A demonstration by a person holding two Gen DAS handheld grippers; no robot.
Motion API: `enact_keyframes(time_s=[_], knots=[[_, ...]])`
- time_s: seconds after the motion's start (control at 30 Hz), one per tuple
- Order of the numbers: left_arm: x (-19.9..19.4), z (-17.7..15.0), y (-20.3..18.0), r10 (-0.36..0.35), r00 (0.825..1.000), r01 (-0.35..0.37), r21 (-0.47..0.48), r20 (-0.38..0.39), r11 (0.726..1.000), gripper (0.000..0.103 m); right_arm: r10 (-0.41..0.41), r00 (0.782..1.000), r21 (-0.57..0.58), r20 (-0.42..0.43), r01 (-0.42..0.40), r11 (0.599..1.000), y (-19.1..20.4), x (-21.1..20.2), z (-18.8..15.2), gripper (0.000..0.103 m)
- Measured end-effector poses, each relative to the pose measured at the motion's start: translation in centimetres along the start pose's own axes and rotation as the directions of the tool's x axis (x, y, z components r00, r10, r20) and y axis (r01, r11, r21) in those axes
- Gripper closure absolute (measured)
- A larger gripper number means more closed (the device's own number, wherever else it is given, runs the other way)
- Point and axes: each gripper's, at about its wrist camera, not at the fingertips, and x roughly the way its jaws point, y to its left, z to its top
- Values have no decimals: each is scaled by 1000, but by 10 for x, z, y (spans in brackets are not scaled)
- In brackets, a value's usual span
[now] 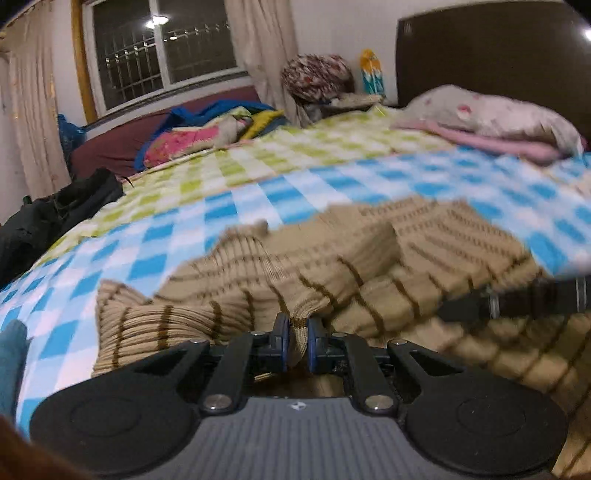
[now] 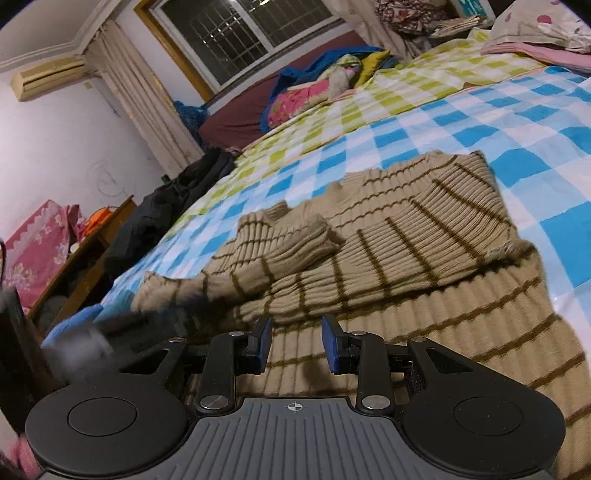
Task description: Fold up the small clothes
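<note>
1. One beige striped sweater (image 2: 388,236) lies partly folded on the blue checked bedsheet (image 2: 480,122).
2. Left gripper (image 1: 298,341): jaws clamped on a bunched fold of the sweater (image 1: 332,266).
3. Right gripper (image 2: 295,341): jaws parted, nothing between them, poised low over the sweater's near panel.

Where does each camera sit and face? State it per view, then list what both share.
Left wrist: on the left hand-held gripper, low over the bed, facing the headboard and window; its blue pads pinch a fold of the sweater; the right hand-held gripper is a dark blur at right.
Right wrist: on the right hand-held gripper, tilted, facing the window; jaws open over the sweater.
Shared: sweater, checked sheet, window, pillow.
</note>
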Motion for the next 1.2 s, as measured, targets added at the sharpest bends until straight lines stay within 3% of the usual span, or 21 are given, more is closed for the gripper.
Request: enact_keyframes(time_s=[0.23,0.4,0.6,0.63,0.73,0.77,1.0,1.07,1.13,1.2], knots=[[-7,-9,6,-4,1000,4,-13,6,1000,81,36,999,96,-4,-35,995,-4,19,23,68],[-9,-17,2,-22,999,22,-20,25,1000,80,71,996,176,-55,-60,983,0,40,39,63],[-13,-24,3,-42,998,44,-45,41,998,79,20,994,220,-110,5,975,7,65,46,60],[-14,-24,4,-46,998,48,-51,43,998,79,13,993,227,-120,14,974,8,69,47,62],[-20,-26,6,-52,997,55,-58,51,997,77,1,991,239,-131,31,971,7,74,48,88],[-22,-26,8,-53,997,57,-60,54,997,73,4,992,234,-123,25,972,7,72,50,91],[-48,-15,30,-24,992,37,-102,124,994,52,23,999,159,33,-28,987,14,29,80,95],[-52,-10,37,5,988,13,-113,153,994,41,28,997,170,77,-41,985,7,14,85,95],[-49,-7,43,39,986,-19,-123,162,992,35,-8,995,185,98,-10,983,-5,5,83,95],[-38,-6,48,64,988,-45,-136,140,990,35,-58,993,205,99,37,978,-21,4,77,95]])
